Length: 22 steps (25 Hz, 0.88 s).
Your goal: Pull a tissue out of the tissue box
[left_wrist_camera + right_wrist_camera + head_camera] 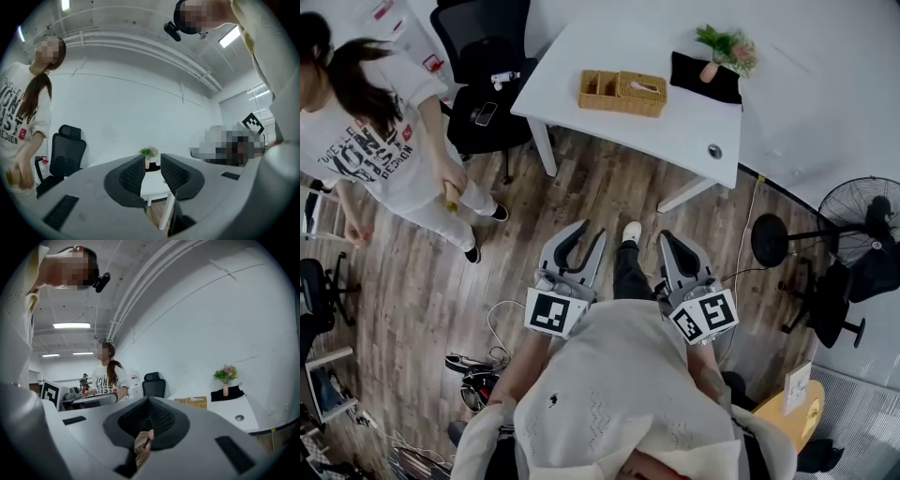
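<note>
Left gripper (pixel 592 232) is held open, right gripper (pixel 671 238) closed & empty. Tissue (pixel 643 86) in tissue box (pixel 623 94) on desk (pixel 694 131) is judged soft, light, prob. tearable; protruding tip to be pinched.

Table (pixel 675 127): the landmark; it stands ahead of the person.
Tissue box (pixel 622 93): on the table, about the middle of its top.
Cloth (pixel 694 77): on the table, behind and right of the tissue box, at the far side.
Vase (pixel 710 71): on the cloth, toward the table's far right end.
Cable hole (pixel 714 150): in the table top, near its right front corner.
Chair (pixel 483 56): on the floor just beside the table's left end.
Phone (pixel 486 113): on the chair seat, left of the table.
Bystander (pixel 380 141): left of the table, beyond the chair.
Fan (pixel 862 220): on the floor, right of the table, well apart.
Left gripper (pixel 593 229): before the table's front edge, apart from it.
Right gripper (pixel 667 236): before the table's front edge, right of the left gripper.
</note>
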Available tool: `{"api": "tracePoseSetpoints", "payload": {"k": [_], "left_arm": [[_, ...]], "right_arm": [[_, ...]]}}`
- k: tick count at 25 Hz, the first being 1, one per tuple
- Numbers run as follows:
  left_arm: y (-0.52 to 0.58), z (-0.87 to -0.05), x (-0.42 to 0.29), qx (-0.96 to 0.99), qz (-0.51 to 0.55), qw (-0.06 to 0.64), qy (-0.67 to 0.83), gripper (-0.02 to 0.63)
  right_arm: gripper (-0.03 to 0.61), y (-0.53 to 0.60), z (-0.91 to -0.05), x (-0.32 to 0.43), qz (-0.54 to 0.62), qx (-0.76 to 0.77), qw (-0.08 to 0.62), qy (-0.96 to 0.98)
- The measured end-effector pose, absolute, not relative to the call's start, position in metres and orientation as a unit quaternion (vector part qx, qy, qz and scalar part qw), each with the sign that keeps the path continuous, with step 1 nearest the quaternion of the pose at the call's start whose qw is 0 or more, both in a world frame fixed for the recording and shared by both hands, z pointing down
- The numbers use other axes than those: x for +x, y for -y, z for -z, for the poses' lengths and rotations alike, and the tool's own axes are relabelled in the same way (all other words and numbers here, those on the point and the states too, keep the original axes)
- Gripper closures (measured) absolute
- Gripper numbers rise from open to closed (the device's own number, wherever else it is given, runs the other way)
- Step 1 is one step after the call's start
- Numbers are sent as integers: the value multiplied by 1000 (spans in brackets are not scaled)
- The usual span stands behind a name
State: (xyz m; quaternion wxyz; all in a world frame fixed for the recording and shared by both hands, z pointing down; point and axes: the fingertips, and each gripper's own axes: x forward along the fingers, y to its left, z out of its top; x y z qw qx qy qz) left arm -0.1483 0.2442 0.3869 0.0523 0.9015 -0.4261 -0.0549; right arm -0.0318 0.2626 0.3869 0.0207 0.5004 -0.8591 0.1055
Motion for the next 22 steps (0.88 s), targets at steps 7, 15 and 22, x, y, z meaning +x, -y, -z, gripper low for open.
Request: {"api": "tracePoseSetpoints", "payload": {"k": [7,15,22], "left_arm": [[-205,-391,-137,890,49,47,451,509],[-137,-389,-112,881,46,53,468,508],[-82,-385,-80,874,50,54,480,508]], "right_arm": [[577,-212,-394,-17,-109,472,22,874],[577,-133,-390,-2,-97,447,29,889],[577,-74,-390,20,-103,420,39,901]]}}
